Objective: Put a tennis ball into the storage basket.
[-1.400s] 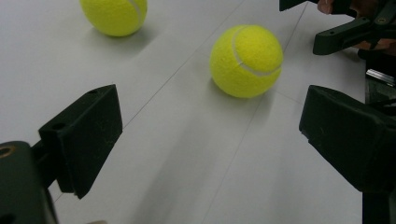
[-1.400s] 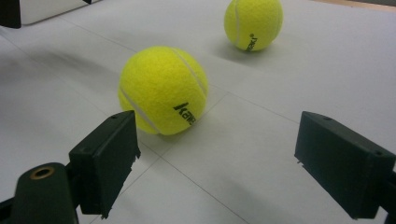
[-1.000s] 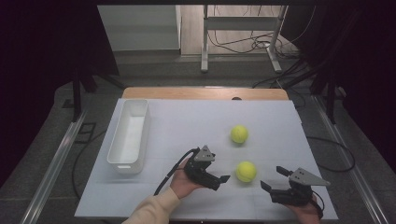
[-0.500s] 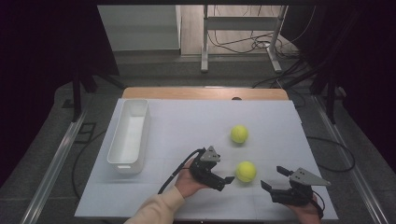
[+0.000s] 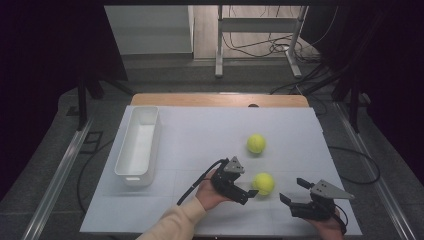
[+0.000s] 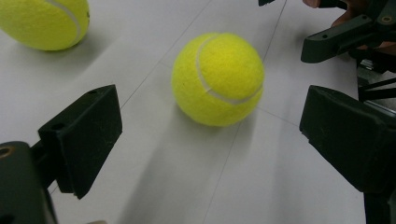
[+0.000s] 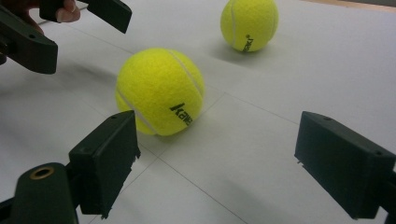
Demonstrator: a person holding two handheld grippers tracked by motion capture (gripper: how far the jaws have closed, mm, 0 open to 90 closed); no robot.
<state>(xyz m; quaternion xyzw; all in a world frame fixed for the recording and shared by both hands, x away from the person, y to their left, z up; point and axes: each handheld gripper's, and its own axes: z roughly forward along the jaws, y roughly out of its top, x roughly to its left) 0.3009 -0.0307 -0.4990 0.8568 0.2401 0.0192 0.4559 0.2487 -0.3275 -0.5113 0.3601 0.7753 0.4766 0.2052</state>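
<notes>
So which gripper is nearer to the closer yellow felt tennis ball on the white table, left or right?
Left. The left gripper, jaws open, sits right beside the near yellow felt tennis ball, almost touching. The right gripper hangs farther off on the ball's other side, open too.

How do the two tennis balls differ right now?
The near ball lies just ahead of the open left gripper; the far ball lies alone, farther up the white mat. The near ball also lies closer to the right gripper. Both are yellow and rest on the mat.

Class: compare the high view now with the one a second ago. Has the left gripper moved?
Yes. The left gripper has slid away from the white bin toward the near tennis ball, its open jaws now beside that ball.
</notes>
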